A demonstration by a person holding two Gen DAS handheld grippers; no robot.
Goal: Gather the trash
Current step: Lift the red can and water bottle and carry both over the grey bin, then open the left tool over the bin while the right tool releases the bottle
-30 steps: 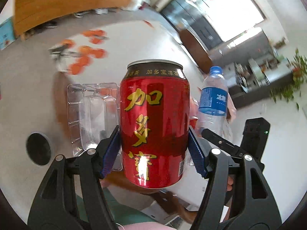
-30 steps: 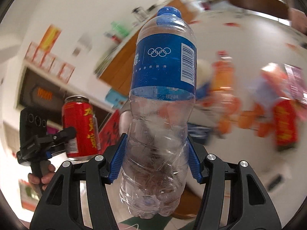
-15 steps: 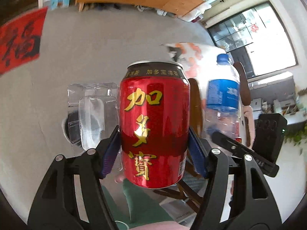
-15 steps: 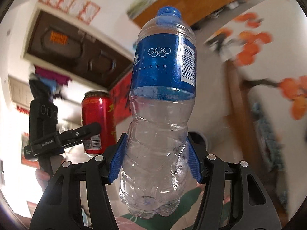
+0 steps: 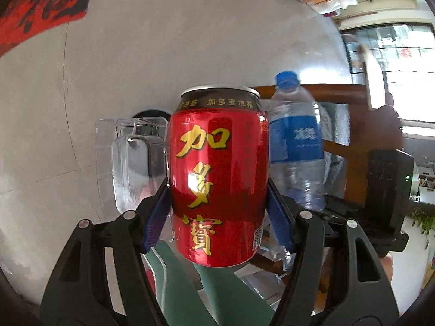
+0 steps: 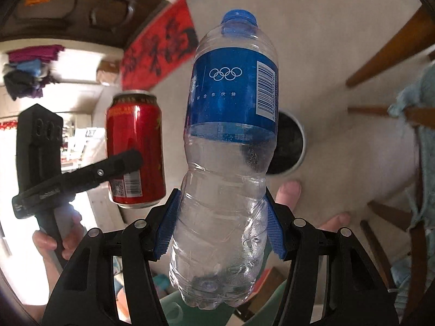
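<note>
Fingers [image 5: 155, 217] of the left gripper [image 5: 218, 214] clamp a red can [image 5: 217, 176]; the right gripper [image 6: 220, 225] clamps a plastic water bottle [image 6: 231, 141].

Both items are held upright in the air, side by side above the grey floor [image 5: 136, 54]. Blue pads press the can's lower half and the bottle's clear, crumpled waist. A clear plastic tray [image 5: 130, 163] sits behind the can, apparently pinned with it, though that is hard to confirm. Beyond the bottle lies a round dark bin opening [image 6: 288, 146], with a red banner [image 6: 160, 51] on the floor and wooden chair legs [image 6: 388, 51] nearby.
</note>
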